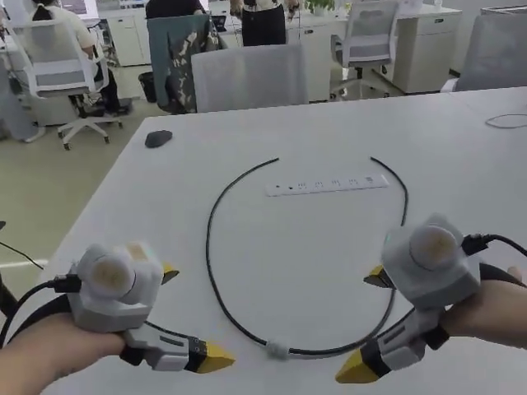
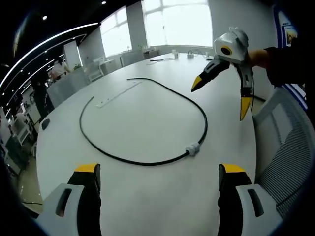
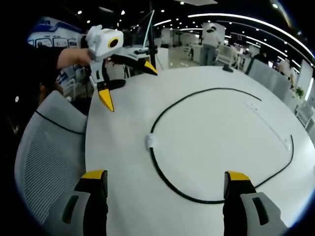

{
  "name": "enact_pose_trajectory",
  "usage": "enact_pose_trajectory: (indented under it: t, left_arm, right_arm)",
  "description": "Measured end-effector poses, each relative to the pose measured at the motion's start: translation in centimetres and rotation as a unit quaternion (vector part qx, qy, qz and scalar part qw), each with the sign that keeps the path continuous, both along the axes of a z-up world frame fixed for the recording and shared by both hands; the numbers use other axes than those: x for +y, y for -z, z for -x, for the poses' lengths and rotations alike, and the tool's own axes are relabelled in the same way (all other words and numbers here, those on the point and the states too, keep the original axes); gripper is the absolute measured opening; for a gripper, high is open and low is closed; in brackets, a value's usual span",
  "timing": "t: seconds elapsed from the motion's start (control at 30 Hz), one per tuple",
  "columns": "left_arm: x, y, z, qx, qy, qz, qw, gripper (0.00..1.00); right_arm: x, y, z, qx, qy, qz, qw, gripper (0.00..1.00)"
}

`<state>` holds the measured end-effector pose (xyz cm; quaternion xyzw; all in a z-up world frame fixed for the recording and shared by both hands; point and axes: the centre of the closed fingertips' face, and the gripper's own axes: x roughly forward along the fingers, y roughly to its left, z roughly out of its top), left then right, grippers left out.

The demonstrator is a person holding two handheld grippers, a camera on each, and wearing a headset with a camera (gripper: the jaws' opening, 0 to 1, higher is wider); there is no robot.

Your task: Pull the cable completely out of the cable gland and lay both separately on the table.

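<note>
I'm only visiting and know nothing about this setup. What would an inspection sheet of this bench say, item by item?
Surface: white table, flat, bare between the things.
Job's things: long black cable lying in an open loop; small pale cable gland still threaded on it at the near side.
Clutter: white power strip at the loop's open end; dark computer mouse near the far left edge.
Grippers: left tool and right tool both open, holding nothing, either side of the gland.
Cables: thin loose wire far right; black lead trailing from each tool.
Surroundings: grey office chair across the table; seated person at desks beyond.
</note>
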<state>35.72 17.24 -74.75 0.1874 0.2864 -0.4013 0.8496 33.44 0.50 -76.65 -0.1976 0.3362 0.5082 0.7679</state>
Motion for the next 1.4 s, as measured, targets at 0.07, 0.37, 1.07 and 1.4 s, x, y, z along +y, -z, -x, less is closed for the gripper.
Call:
enact_pose_trajectory:
  t: [0.07, 0.37, 1.07, 1.4]
  left_arm:
    - [0.1, 0.2, -0.3, 0.006, -0.006, 0.006, 0.9999, 0.99]
    - [0.7, 2.3, -1.0, -0.001, -0.033, 0.002, 0.9995, 0.99]
    - [-1.5, 3.2, 1.5, 0.032, -0.065, 0.104, 0.9919, 0.77]
    - [-1.8, 2.7, 1.2, 0.025, -0.07, 0.134, 0.9882, 0.83]
  right_arm:
    - [0.2, 0.3, -0.3, 0.006, 0.005, -0.006, 0.9999, 0.99]
    - [2.0, 1.3, -0.7, -0.025, 0.011, -0.027, 0.9993, 0.85]
    - [8.4, 4.7, 0.0, -0.036, -0.008, -0.05, 0.9981, 0.28]
    - [8.9, 5.3, 0.1, -0.061, -0.035, -0.03, 0.9971, 0.12]
